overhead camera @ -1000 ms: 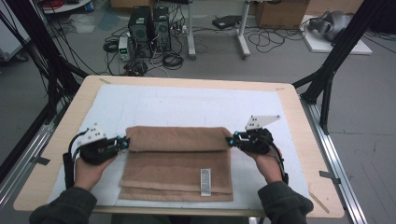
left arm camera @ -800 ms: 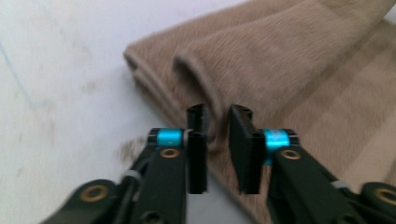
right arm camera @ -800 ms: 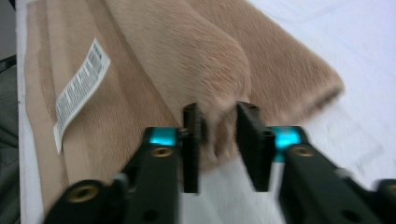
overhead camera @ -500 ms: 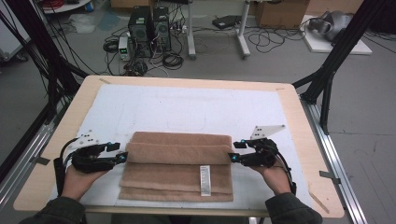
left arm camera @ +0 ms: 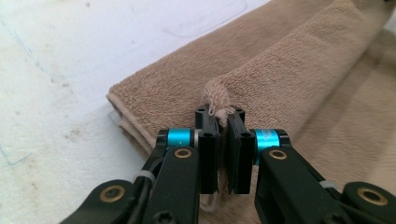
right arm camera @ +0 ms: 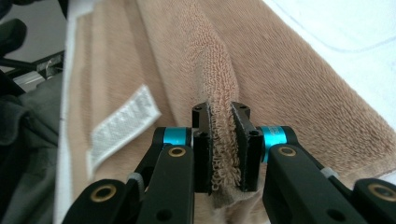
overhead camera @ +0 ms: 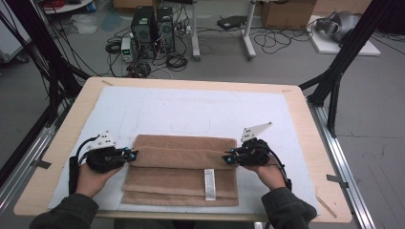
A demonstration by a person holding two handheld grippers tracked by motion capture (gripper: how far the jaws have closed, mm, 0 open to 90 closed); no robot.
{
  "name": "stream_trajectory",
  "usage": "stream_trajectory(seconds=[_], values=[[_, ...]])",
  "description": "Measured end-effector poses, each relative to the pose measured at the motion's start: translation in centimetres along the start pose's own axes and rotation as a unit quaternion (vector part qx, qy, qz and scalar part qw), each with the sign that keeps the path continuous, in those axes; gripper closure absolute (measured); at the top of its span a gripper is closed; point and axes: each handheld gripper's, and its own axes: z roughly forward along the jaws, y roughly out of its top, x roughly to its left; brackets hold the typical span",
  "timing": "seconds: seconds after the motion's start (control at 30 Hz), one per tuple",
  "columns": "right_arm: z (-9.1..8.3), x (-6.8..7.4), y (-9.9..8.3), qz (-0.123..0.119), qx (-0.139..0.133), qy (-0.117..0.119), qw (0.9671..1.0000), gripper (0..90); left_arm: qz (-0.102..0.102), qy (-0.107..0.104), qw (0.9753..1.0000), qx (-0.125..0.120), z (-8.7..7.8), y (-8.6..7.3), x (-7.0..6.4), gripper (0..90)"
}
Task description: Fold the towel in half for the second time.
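A folded tan towel [overhead camera: 181, 167] lies on the white mat near the table's front edge, with a white care label [overhead camera: 209, 183] on its upper layer. My left gripper [overhead camera: 130, 153] is shut on the left end of the towel's raised folded edge [left arm camera: 219, 100]. At the right end, my right gripper [overhead camera: 228, 158] is shut on the same edge, with terry cloth [right arm camera: 223, 140] pinched between its jaws. The label [right arm camera: 119, 128] shows to the left in the right gripper view. The held edge runs straight between both grippers, about a third of the way down the towel.
The white mat [overhead camera: 191, 112] covers most of the wooden table [overhead camera: 305, 124], with open room behind the towel. Computer towers [overhead camera: 153, 24], cables and a black frame leg [overhead camera: 334, 76] stand on the floor beyond the table.
Both grippers have drawn the held towel edge toward the person, from the towel's far side to over its upper part. The hands have pulled back with it.
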Motion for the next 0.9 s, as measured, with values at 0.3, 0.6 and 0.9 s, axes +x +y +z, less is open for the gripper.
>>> stream_trajectory(seconds=[0.3,0.6,0.9], values=[[-3.1,4.8,-1.4,-0.037,-0.04,0.024,0.9982,67.6,-0.002,-0.036,0.9993,-0.009,-4.9,-1.9,-2.7,53.5],[-0.3,4.6,-2.5,-0.03,0.006,-0.003,0.9995,61.9,-0.003,-0.046,0.9988,0.02,-1.8,-2.3,-2.9,51.9],[1.0,5.2,-4.5,-0.026,0.036,-0.02,0.9988,59.5,0.017,-0.022,0.9983,0.051,-0.7,-4.6,-4.0,51.9]])
